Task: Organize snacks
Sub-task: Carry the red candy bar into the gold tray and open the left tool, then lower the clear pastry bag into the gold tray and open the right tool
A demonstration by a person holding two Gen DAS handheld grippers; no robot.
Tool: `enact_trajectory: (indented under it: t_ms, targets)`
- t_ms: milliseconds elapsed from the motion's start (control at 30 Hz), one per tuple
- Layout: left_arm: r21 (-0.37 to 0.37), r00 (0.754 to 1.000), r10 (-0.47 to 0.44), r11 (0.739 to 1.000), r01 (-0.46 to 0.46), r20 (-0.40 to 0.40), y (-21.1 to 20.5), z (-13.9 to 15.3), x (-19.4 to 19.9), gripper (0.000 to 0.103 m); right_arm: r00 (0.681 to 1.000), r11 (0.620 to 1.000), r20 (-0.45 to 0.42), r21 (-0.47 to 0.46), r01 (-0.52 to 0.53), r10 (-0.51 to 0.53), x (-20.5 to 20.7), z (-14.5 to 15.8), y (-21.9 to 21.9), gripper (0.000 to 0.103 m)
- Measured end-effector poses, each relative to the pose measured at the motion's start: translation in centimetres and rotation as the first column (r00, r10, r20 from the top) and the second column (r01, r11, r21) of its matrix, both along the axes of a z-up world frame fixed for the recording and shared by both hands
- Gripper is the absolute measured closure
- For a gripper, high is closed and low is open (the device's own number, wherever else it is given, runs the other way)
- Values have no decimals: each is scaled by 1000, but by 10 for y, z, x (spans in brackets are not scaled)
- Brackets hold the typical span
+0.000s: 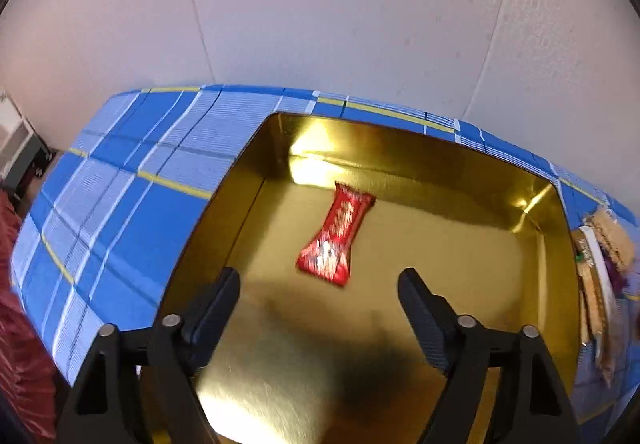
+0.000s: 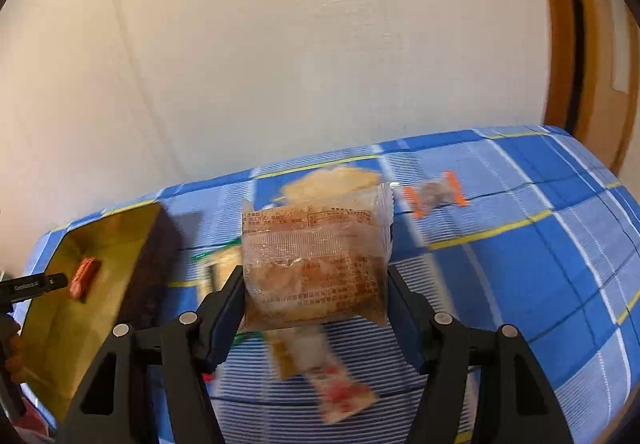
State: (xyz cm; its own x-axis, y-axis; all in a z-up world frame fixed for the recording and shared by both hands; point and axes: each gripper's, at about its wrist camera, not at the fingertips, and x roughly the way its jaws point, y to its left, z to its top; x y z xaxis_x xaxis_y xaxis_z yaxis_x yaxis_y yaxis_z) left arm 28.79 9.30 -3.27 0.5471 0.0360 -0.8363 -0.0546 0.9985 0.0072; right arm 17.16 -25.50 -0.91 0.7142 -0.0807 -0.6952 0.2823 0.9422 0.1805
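1. Nearest the lens in the left wrist view, the left gripper [image 1: 319, 286] hangs over the near part of the gold tin [image 1: 248, 179] with its fingers spread wide and nothing between them.
2. Just beyond the fingertips a red candy wrapper [image 1: 334, 234] lies loose on the tin's gold floor, roughly in the middle and angled toward the far wall (it is blurred, so its print cannot be read).
3. The tin sits on a blue plaid cloth [image 1: 120, 203], which fills the left of that view; a plain pale wall rises behind it.
4. At the right edge of the same view, outside the tin's right wall, a few snack packets [image 1: 600, 268] lie on the cloth, too smeared to tell apart.
5. In the right wrist view the right gripper [image 2: 316, 290] pinches a clear packet of brownish snack [image 2: 316, 260] between its two pads, the packet standing upright and held above the cloth.
6. Left of it, the gold tin shows with the red wrapper inside, and a black fingertip of the left gripper reaches over its near-left rim.
7. Under and behind the held packet more packets lie on the cloth: a pale one with red print [image 2: 340, 384] nearer, and an orange-ended wrapper [image 2: 434, 193] farther right.
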Motion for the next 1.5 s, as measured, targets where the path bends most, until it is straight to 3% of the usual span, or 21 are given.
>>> enact_trajectory:
  t_ms: [200, 367, 433, 733, 900, 1133, 1333, 1500]
  targets:
    - [44, 1000, -6, 999, 6, -9, 1, -2, -9, 19, 981, 982, -52, 24, -187, 188, 28, 13, 61, 36]
    - [19, 999, 46, 999, -46, 6, 23, 3, -10, 19, 923, 929, -131, -28, -369, 363, 61, 20, 130, 36]
    - [16, 998, 60, 998, -60, 13, 30, 4, -10, 19, 894, 905, -157, -7, -425, 419, 73, 18, 151, 36]
    - [-41, 992, 124, 992, -123, 5, 60, 8, -8, 17, 817, 856, -298, -1, -517, 493, 130, -11, 212, 36]
    - [-56, 990, 140, 989, -138, 34, 66, 16, -9, 17, 803, 866, -347, 60, -497, 485, 157, -31, 225, 35]
    - [-69, 984, 169, 984, -166, 47, 70, 21, -8, 15, 798, 862, -359, 44, -504, 485, 179, -40, 248, 31]
    - [-84, 984, 169, 983, -164, 52, 67, 22, -9, 14, 826, 878, -312, 66, -475, 470, 174, -31, 240, 30]
    - [-97, 987, 147, 985, -140, 69, 56, 24, -13, 11, 849, 883, -263, 25, -469, 459, 150, -13, 225, 30]
